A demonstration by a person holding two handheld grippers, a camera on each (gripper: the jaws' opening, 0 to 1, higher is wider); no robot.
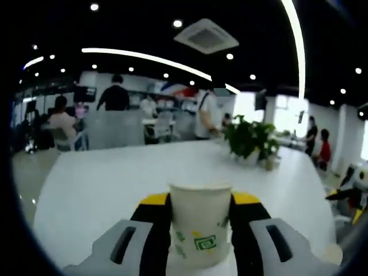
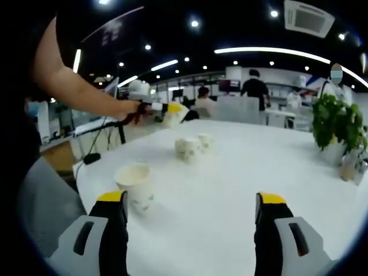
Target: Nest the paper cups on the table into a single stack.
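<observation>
Up above the white worktop (image 1: 98, 184), the left tongs (image 1: 199, 221) are clamped on an upright paper cup (image 1: 199, 230), cream with green print, its round rim level. From the right gripper view, a bare forearm reaches out over the worktop's far edge, carrying those tongs tilted. The right tongs (image 2: 190, 221) stand wide and hold nothing, low over the smooth worktop. Just beside their left jaw stands another paper cup (image 2: 135, 185); farther along the worktop sit two more cups (image 2: 193, 146), close together.
</observation>
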